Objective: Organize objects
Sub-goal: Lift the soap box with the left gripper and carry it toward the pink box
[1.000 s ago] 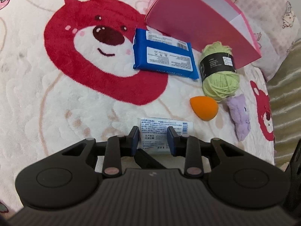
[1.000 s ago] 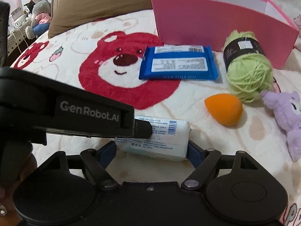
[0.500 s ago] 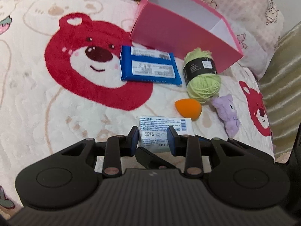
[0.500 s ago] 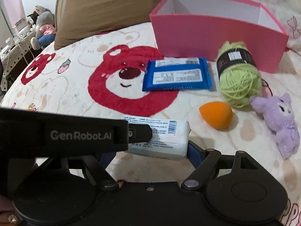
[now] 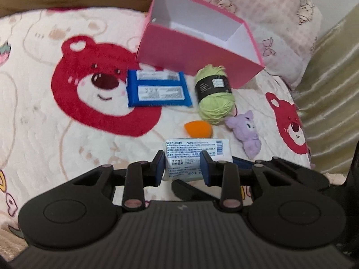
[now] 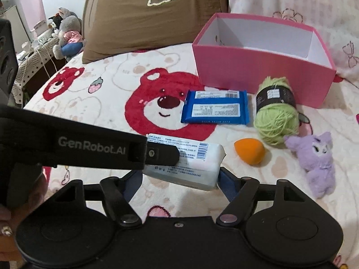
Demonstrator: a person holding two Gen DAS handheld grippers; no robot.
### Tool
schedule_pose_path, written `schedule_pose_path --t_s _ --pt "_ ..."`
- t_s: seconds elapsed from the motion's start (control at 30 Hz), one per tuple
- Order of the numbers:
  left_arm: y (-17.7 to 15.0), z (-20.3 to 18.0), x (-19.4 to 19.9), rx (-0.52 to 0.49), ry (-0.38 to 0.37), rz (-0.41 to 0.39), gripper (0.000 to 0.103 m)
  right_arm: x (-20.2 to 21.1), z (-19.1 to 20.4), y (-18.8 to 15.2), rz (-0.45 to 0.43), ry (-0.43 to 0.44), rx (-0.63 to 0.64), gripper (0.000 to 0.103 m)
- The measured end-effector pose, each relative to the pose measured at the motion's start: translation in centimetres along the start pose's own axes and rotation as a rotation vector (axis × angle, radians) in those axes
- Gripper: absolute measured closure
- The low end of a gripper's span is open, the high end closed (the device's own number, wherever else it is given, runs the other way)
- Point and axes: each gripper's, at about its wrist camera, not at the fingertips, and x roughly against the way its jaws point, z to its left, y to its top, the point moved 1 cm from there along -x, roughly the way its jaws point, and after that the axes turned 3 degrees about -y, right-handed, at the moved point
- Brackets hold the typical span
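A white tissue pack (image 5: 197, 157) hangs between 2 handheld tools above a bear-print blanket (image 5: 44, 123) on a bed. The left tool (image 5: 182, 164) pinches the pack across its short width, blue pads pressed to both sides, with the printed label facing up. In the right wrist view the same pack (image 6: 193, 163) lies crosswise between the right tool's (image 6: 179, 179) wider-set fingers; the right pad touches the pack's right end, and the left pad is hidden behind the left tool's black arm, which reaches in from the left over the pack. The right tool's jaws have just been closing in on the pack, which sits between them.

Beyond the pack, on the blanket, an orange sponge (image 6: 249, 151) lies just to the far right, and a purple plush toy (image 6: 314, 157) sits further right. A ball of green yarn (image 6: 277, 112) with a black band rests behind them, with a blue wipes pack (image 6: 215, 111) to its left, overlapping the edge of a large red bear face. An open pink box (image 6: 258, 71) with a white interior stands at the far side, just behind the yarn and wipes. A brown pillow (image 6: 145, 15) leans at the far left
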Motion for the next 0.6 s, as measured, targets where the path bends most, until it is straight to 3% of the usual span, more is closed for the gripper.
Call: schedule_pose_path --t_s 0.47,0.6 --pt "3.6 -5.3 2.4 -0.088 0.021 -0.06 0.07 4.7 -2.1 3.2 -0.091 -0.016 0.068 0.037" --pt "4.7 -8.0 2.8 -0.123 0.075 -0.081 0.069 5.6 -3.3 4.5 -0.103 0.0 0.051 0.038"
